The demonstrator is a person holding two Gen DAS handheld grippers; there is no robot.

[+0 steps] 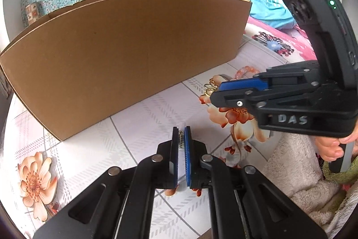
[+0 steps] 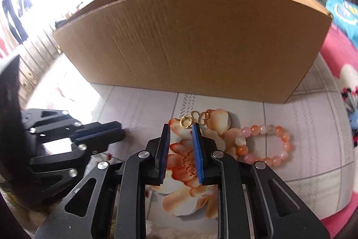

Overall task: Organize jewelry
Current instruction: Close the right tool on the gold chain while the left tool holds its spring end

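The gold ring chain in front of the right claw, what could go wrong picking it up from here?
1. The gold ring chain lies flat on the flowered cloth just past the open right claw, so the pads may slide over it or pinch cloth instead.
2. The bead bracelet lies close beside it and could be dragged along.
3. The left claw, shut on a small metal piece, may drop it before reaching the cardboard box.
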